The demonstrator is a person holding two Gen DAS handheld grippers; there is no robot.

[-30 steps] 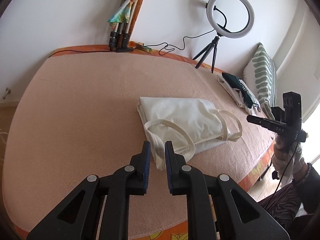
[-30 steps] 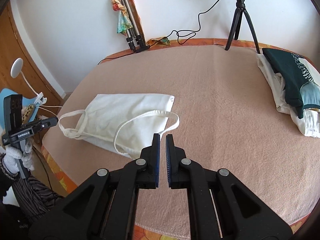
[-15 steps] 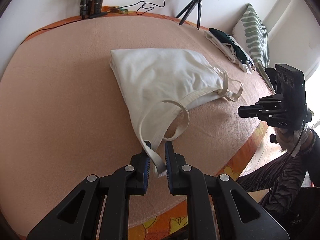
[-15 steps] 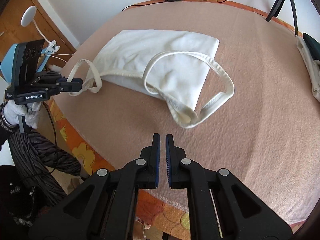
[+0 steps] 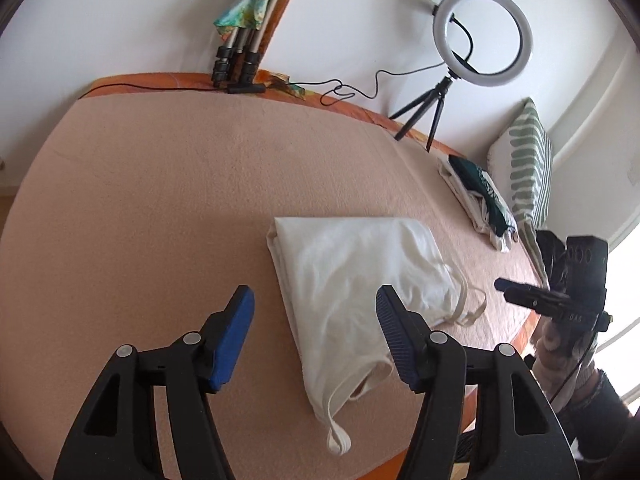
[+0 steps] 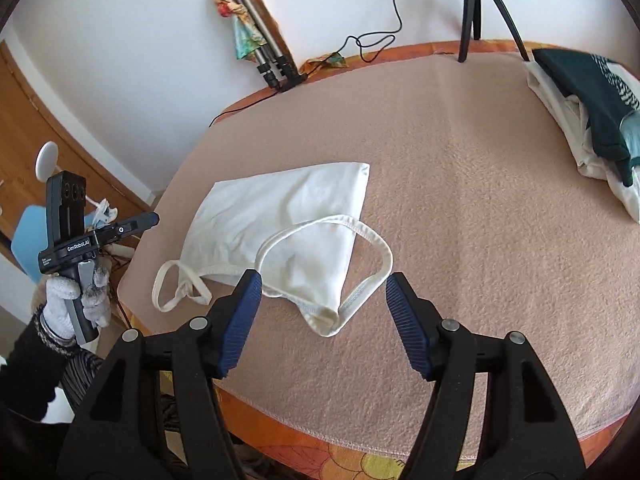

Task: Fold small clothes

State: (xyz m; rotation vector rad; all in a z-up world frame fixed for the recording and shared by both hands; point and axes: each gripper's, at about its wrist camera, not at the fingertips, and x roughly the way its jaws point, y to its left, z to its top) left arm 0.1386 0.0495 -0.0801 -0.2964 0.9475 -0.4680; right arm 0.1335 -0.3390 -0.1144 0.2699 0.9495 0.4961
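Observation:
A white tank top lies folded lengthwise on the pink blanket, its straps toward the bed's near edge. It also shows in the right wrist view, with a looped strap lying loose. My left gripper is open and empty, held above the top's near end. My right gripper is open and empty, above the strap end. Each gripper shows from the side in the other's view, the right one and the left one.
A pile of folded clothes lies at the blanket's right side, beside a striped pillow. A ring light on a tripod and folded tripods stand along the far wall. A wooden door is at left.
Both grippers have opened. The left let go of the strap it was shut on. Both drew back and up from the top, which now lies loose.

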